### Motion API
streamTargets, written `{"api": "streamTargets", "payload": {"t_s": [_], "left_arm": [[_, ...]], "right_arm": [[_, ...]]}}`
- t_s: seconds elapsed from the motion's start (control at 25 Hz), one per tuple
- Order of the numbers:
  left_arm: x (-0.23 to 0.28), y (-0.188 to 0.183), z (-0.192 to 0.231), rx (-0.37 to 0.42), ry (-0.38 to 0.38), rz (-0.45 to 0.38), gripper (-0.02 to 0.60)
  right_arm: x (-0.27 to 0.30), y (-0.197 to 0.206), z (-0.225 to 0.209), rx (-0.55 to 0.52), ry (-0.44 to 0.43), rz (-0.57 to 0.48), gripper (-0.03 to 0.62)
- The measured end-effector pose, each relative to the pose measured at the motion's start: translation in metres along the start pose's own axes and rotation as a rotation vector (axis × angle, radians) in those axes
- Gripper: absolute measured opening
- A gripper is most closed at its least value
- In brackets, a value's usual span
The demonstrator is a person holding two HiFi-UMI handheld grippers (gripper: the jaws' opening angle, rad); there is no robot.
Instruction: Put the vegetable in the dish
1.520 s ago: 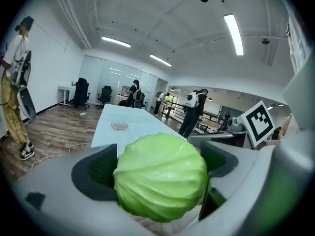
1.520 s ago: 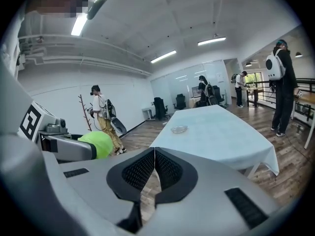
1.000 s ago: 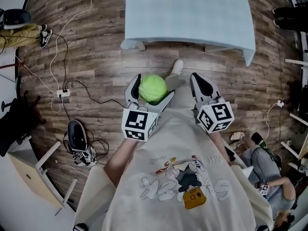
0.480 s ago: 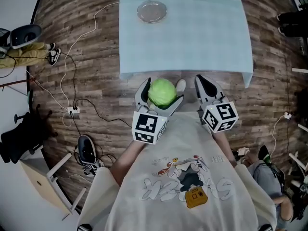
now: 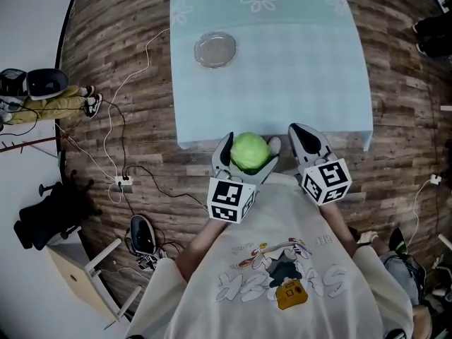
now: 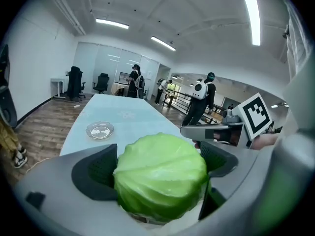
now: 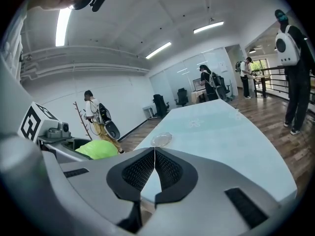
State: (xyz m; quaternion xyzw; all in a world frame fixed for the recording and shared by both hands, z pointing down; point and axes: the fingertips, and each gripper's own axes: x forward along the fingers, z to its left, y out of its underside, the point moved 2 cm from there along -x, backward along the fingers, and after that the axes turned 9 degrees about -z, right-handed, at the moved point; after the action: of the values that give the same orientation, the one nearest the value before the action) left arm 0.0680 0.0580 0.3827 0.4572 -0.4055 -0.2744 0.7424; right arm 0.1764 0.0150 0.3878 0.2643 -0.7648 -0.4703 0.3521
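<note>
- Trails across the wood floor at 9 o'clock of the head view: a white cable (image 5: 113,129), its far run hard to follow.
- Rests on the pale blue table (image 5: 304,69) at about 11 o'clock: a clear dish (image 5: 215,49), contents too small to tell; table's far end cut off by the top edge.
- Clamps a green cabbage (image 6: 160,176) between wide-spread jaws: left gripper (image 6: 157,166), at the table's near edge, well apart from the dish; cabbage's underside hidden by the gripper body.
- Hangs just beside, at 3 o'clock of the cabbage: right gripper (image 7: 154,163), jaws pressed together on nothing.
</note>
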Motion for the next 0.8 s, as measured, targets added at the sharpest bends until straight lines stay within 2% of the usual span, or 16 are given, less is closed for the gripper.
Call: {"api": "streamTargets", "payload": {"t_s": [0.12, 0.28, 0.6, 0.8], "left_arm": [[0.004, -0.004, 0.010, 0.015, -0.018, 0.012, 0.534], [0.010, -0.019, 0.043, 0.014, -0.043, -0.013, 0.534], [0.033, -0.044, 0.085, 0.020, -0.032, -0.016, 0.534], [0.044, -0.059, 0.119, 0.018, -0.032, -0.022, 0.534]], "right_arm": [[0.007, 0.007, -0.005, 0.024, 0.005, 0.023, 0.021], [0.036, 0.006, 0.006, 0.021, -0.021, 0.038, 0.021], [0.080, -0.029, 0.017, 0.001, -0.028, 0.007, 0.021], [0.112, -0.042, 0.015, 0.004, 0.000, -0.001, 0.021]]}}
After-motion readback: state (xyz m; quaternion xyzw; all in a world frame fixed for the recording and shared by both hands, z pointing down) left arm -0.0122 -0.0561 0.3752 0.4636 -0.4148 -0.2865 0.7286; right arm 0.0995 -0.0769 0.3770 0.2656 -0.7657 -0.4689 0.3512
